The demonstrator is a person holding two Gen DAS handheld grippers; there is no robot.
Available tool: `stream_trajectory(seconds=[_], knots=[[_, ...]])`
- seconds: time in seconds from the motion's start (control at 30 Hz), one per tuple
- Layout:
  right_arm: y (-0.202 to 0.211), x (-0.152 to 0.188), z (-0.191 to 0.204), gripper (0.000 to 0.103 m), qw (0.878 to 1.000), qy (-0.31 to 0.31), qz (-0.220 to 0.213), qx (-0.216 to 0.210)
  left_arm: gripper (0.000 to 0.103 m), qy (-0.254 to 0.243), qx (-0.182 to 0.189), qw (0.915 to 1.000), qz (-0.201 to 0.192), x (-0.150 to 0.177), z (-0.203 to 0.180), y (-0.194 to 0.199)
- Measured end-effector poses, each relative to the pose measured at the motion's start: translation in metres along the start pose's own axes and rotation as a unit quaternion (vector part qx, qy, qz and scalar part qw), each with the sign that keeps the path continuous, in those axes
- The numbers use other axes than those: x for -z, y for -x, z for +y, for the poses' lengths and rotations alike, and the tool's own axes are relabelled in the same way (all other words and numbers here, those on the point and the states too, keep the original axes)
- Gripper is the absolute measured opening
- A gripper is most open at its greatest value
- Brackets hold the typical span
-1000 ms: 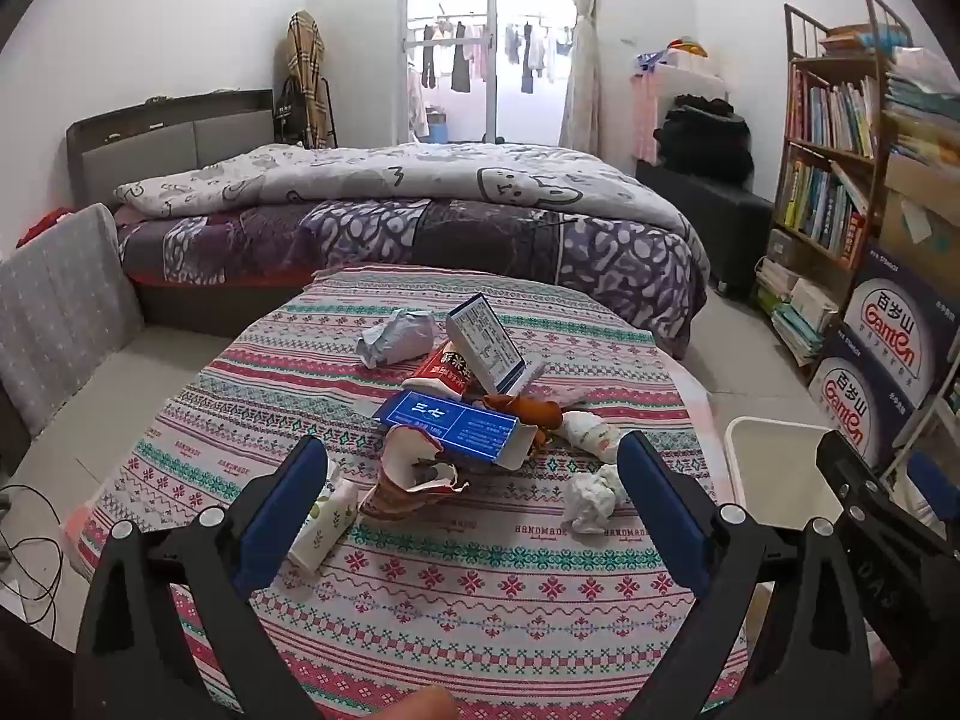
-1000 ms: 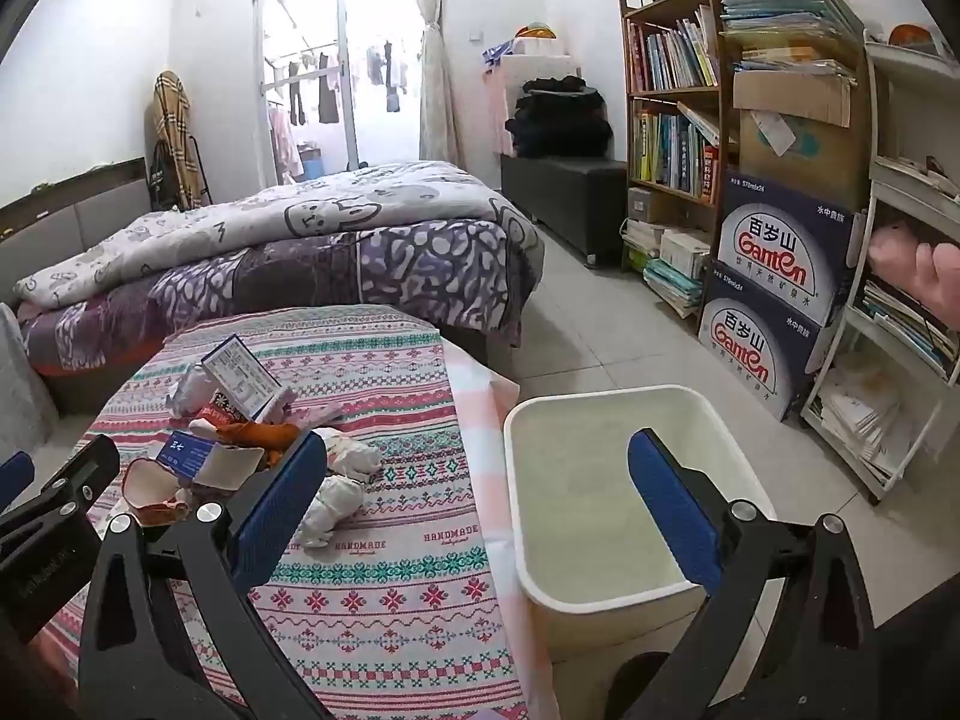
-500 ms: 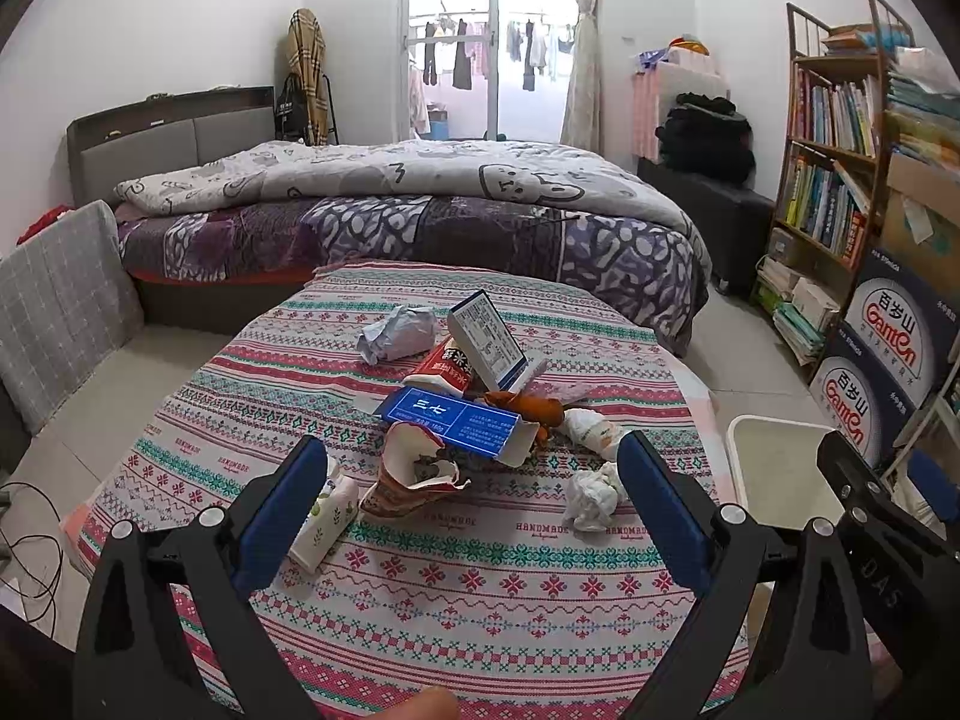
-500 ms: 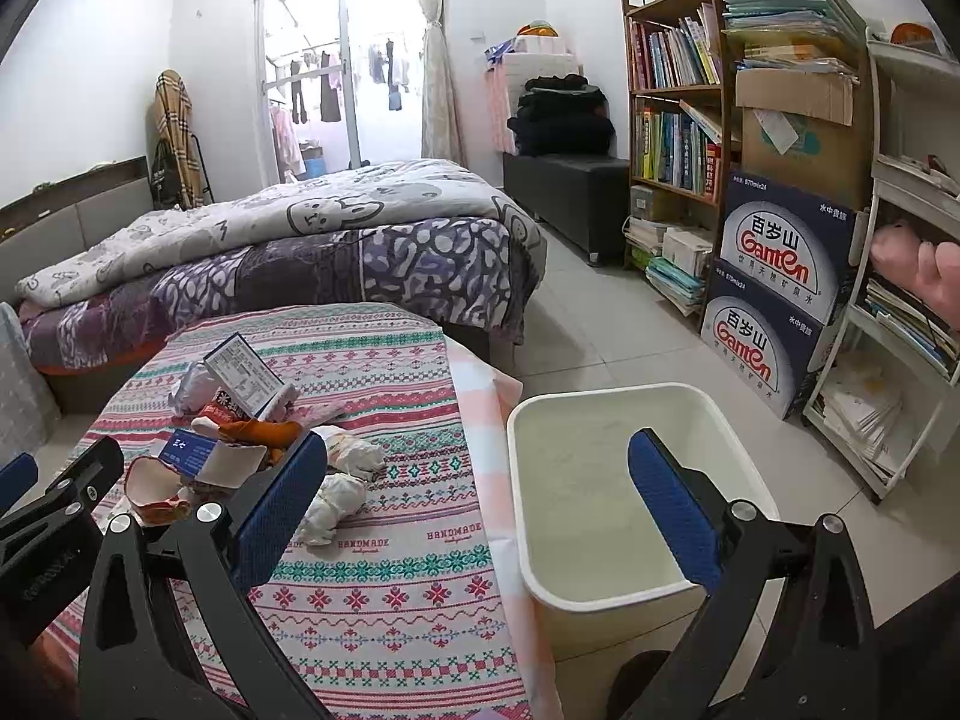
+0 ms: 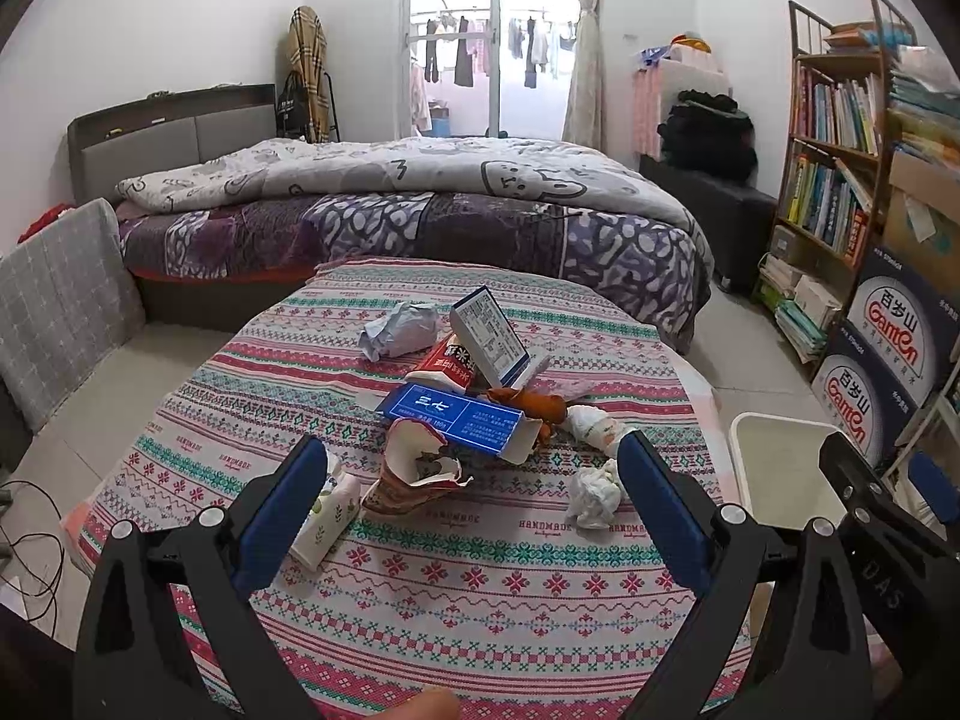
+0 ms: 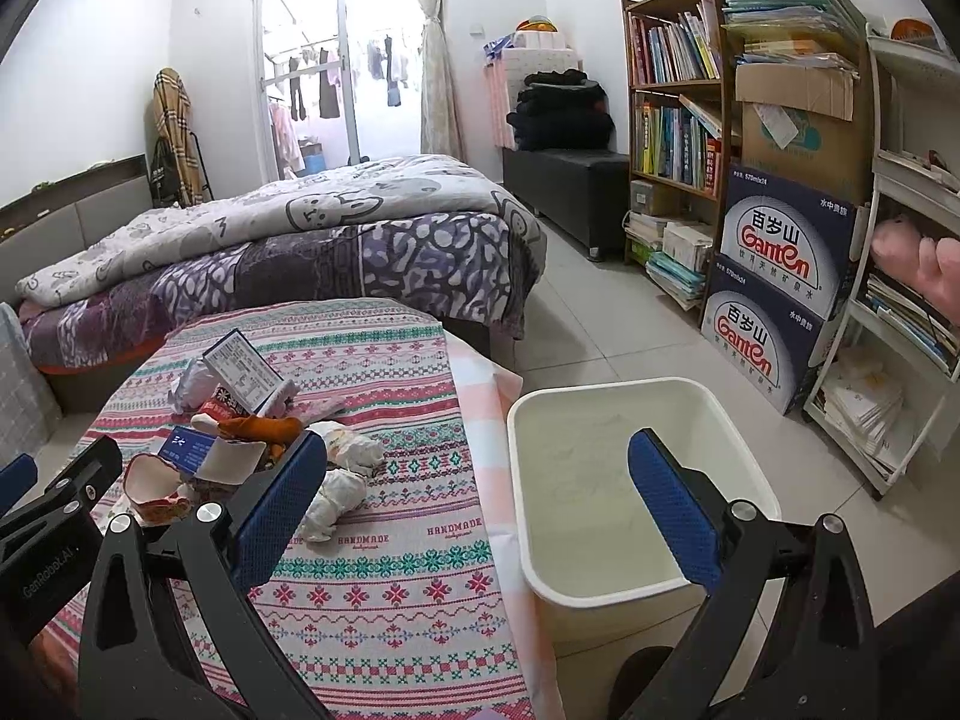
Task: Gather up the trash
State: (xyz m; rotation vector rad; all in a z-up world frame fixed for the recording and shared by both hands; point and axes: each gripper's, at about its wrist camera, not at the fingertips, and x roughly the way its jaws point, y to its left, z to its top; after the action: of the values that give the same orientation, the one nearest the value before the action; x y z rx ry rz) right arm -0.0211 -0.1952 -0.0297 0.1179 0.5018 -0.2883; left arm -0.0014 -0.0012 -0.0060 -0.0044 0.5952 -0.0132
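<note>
Beyond both sets of jaws almost nothing has shifted this past second. Right gripper [image 6: 477, 486] hovers wide open, empty, bin [image 6: 606, 402] between its fingers; left gripper [image 5: 474, 495] likewise, with torn cup [image 5: 420, 471] and tissue [image 5: 594, 489] between its fingers. Collecting hasn't begun.

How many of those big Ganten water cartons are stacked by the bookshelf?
2. The upper blue-and-white Ganten cardboard carton sits on the lower blue-and-white Ganten carton, which stands on the floor right of the wooden bookshelf. More could be hidden behind.
</note>
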Motion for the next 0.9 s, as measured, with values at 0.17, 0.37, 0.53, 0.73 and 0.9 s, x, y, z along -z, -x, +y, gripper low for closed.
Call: stream_trajectory(seconds=[0.17,0.37,0.53,0.73,0.9], knots=[[-0.001,0.000,0.000,0.096,1.000,0.000,0.001,0.000,0.095,0.000,-0.001,1.0000,0.001,0.001,0.001,-0.001],[-0.001,-0.002,0.000,0.096,1.000,-0.003,0.003,-0.002,0.095,0.001,-0.001,1.0000,0.001,0.002,0.002,-0.001],[-0.002,-0.012,0.003,0.096,0.999,-0.017,0.026,-0.019,0.095,0.006,0.003,0.9998,0.016,-0.008,0.006,-0.005],[-0.020,-0.027,0.016,0.096,0.993,-0.007,0.105,-0.048,0.095,-0.019,-0.008,0.9962,0.084,-0.042,0.021,-0.026],[-0.063,-0.037,0.021,0.096,0.972,0.007,0.219,-0.086,0.095,-0.034,0.018,0.9748,0.220,-0.044,0.051,-0.076]])
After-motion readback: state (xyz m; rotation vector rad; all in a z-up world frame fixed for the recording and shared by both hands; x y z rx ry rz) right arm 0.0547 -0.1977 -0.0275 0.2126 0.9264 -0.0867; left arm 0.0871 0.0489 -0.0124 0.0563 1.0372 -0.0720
